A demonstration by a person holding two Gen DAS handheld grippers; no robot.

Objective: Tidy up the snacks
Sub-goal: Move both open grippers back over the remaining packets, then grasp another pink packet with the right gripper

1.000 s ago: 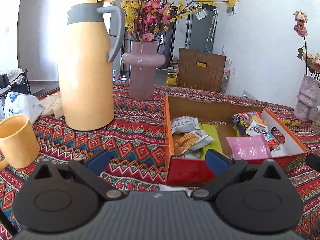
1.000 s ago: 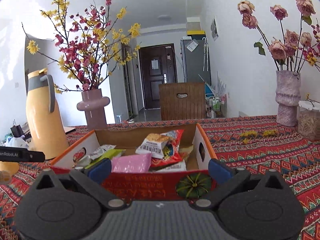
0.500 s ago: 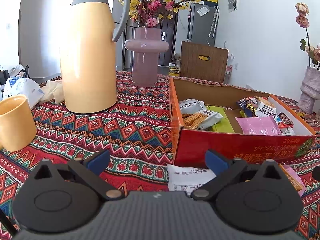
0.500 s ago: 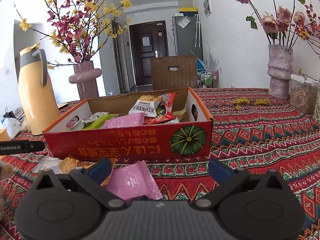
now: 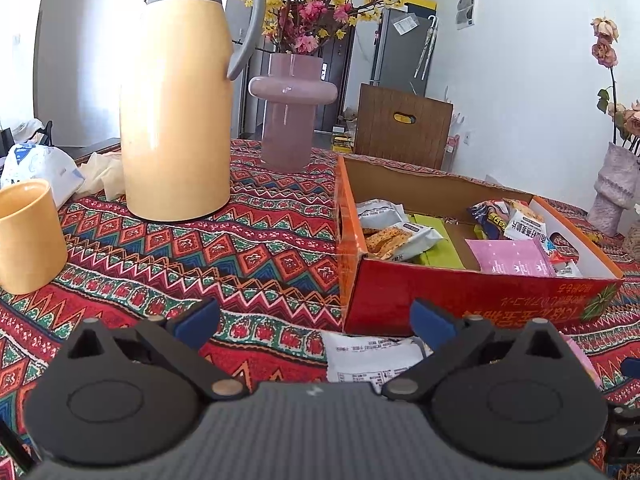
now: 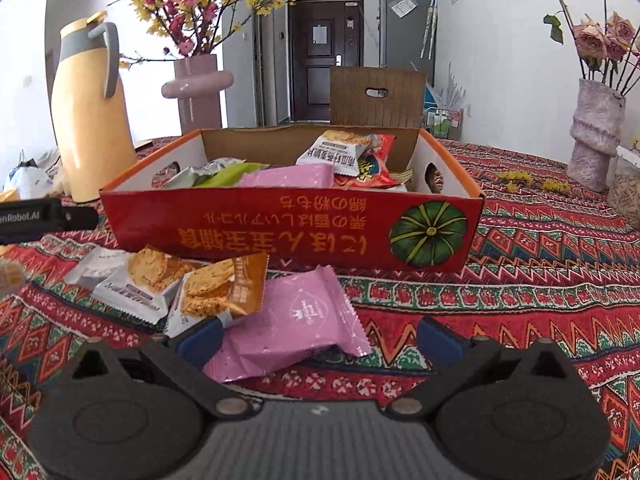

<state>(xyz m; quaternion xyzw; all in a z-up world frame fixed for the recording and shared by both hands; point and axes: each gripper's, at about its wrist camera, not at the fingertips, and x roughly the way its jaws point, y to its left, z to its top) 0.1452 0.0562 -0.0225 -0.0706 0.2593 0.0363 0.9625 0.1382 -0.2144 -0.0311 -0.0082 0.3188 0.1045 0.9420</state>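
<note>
— Four loose packets are now seen in front of the red carton [image 6: 288, 232] from the right wrist view: a pink packet [image 6: 292, 324], an orange-brown cracker packet [image 6: 224, 292] and two white cracker packets [image 6: 132, 276]. A second ago only the carton's front was seen there.

— Both cameras have been lowered and drawn back, then?

— So it is judged. The right claw [image 6: 316, 338] is held spread and empty just over the pink packet; a pick-up appears to be prepared.

— And the left claw [image 5: 316, 318]?

— Also spread and empty, above a white packet [image 5: 372, 356] on the tabletop [image 5: 240, 248], close to the carton's front wall.

— What is held in the carton?

— White cracker packets [image 5: 396, 236] and a green packet [image 5: 436, 244] at its left end, a pink packet [image 5: 512, 258] near the middle, red and white snack bags [image 6: 352, 156] at the right. The yellow cup [image 5: 28, 236] cannot be seen into.
</note>
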